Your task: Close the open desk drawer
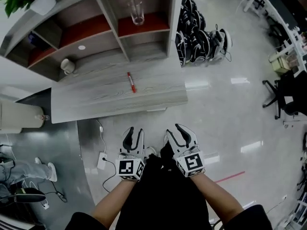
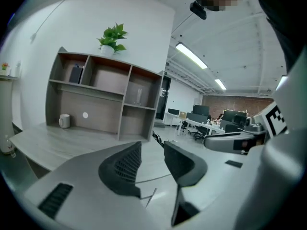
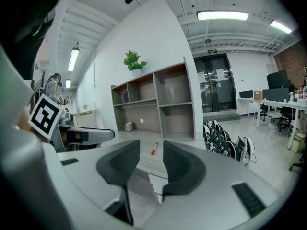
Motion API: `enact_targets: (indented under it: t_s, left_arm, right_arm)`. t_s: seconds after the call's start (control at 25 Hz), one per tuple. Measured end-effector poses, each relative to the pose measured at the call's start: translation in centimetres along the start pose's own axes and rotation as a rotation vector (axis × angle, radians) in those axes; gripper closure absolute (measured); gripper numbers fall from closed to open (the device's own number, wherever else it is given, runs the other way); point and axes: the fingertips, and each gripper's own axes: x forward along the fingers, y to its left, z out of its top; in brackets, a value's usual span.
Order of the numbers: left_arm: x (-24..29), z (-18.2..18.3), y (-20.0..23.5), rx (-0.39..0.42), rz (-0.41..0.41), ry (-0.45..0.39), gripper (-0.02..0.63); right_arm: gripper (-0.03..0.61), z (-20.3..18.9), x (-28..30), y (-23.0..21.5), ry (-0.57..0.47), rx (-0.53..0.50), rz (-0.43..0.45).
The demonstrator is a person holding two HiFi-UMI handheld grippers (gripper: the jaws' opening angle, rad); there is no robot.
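Open-plan office: rows of desks (image 2: 188,124) with monitors (image 2: 200,110), swivel chairs (image 1: 274,96), strip ceiling lights (image 3: 223,16), a shelving unit (image 1: 98,30) topped by a potted plant (image 3: 134,61).

A pale drawer (image 1: 156,110) juts slightly from beneath the grey desk (image 1: 96,97).

The desk (image 1: 120,92) is pale grey with a streaky wood grain, and the pen (image 1: 130,82) on it is red. The shelf unit (image 1: 144,37) is the same grey, backed in reddish brown. The mug (image 1: 67,66) is white and the plant (image 2: 113,37) green. The left gripper (image 1: 133,131) and right gripper (image 1: 173,127) are white with black jaws and black-and-white square markers.
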Motion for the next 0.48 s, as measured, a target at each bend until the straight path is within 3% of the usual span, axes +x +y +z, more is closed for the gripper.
enact_targets:
  t_s: [0.32,0.48]
  left_arm:
    - [-3.1,2.8,-1.3,0.027,-0.072,-0.041,0.456]
    - [-4.2,4.1,-1.0,0.003,-0.064,-0.069,0.488]
  right_arm:
    - [0.423,5.7,0.6,3.2,-0.102,-0.029,-0.001]
    - [0.484,7.6,0.5,4.7,-0.134,-0.057,-0.004]
